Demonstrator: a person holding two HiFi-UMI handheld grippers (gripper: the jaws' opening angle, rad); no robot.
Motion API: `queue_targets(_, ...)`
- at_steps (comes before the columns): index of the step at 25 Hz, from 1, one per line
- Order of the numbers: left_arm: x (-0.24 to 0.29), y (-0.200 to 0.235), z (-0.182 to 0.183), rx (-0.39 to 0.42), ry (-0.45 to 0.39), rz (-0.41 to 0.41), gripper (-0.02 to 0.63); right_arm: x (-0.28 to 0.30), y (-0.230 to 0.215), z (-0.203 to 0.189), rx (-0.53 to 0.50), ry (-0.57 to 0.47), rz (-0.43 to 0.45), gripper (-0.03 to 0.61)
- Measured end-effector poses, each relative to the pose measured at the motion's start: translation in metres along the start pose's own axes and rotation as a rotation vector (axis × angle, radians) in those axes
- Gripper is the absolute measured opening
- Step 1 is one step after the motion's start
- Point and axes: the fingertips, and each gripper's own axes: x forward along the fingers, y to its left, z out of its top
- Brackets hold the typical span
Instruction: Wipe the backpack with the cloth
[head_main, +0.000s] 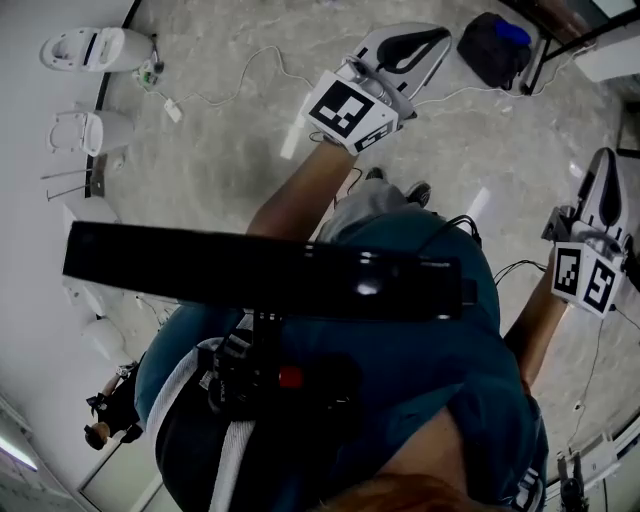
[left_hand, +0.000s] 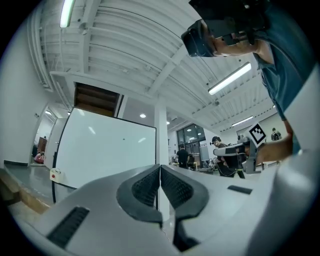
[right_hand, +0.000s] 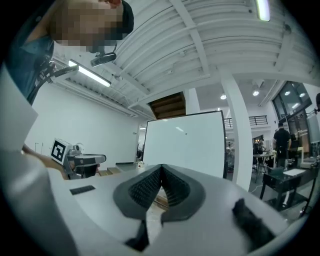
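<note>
A dark blue backpack (head_main: 493, 48) lies on the marbled floor at the top right of the head view. No cloth shows in any view. My left gripper (head_main: 438, 36) is held out level just left of the backpack and above the floor, jaws shut with nothing between them (left_hand: 160, 168). My right gripper (head_main: 607, 160) is out at the right edge, also shut and empty (right_hand: 161, 168). Each gripper view shows the other gripper off to the side: the right one (left_hand: 239, 149) and the left one (right_hand: 86, 160).
White ceramic fixtures (head_main: 95, 48) line the left wall, and cables (head_main: 230, 95) run over the floor. A whiteboard (left_hand: 107, 150) and a white pillar (right_hand: 239, 130) stand ahead of the grippers. People and a black desk (right_hand: 282, 181) are farther back.
</note>
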Motion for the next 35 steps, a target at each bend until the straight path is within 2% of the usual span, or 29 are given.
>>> queue_targets(5, -0.05, 0.005, 0.012, -0.025, 0.002, 0.004, 0.002, -0.029, 0.04, 0.009, 0.005, 0.021, -0.023, 0.002)
queue_targets(11, -0.121, -0.003, 0.017, -0.038, 0.006, -0.05, 0.002, -0.068, 0.104, 0.015, 0.028, 0.006, -0.067, 0.002)
queue_targets(16, -0.159, -0.021, 0.025, -0.009, 0.002, -0.065, 0.002, -0.106, 0.134, 0.02, 0.027, -0.019, -0.061, 0.002)
queue_targets(20, -0.185, -0.049, 0.036, 0.018, -0.009, -0.035, 0.002, -0.137, 0.138, 0.028, 0.018, -0.047, -0.031, 0.002)
queue_targets(26, -0.212, -0.099, 0.043, 0.028, -0.003, 0.023, 0.002, -0.186, 0.137, 0.027, 0.01, -0.021, 0.041, 0.002)
queue_targets(31, -0.222, -0.159, 0.027, 0.008, 0.039, 0.033, 0.002, -0.243, 0.122, 0.009, 0.041, -0.014, 0.038, 0.002)
queue_targets(35, -0.222, -0.181, 0.033, 0.018, 0.051, 0.019, 0.002, -0.261, 0.12, 0.007, 0.078, -0.021, 0.034, 0.002)
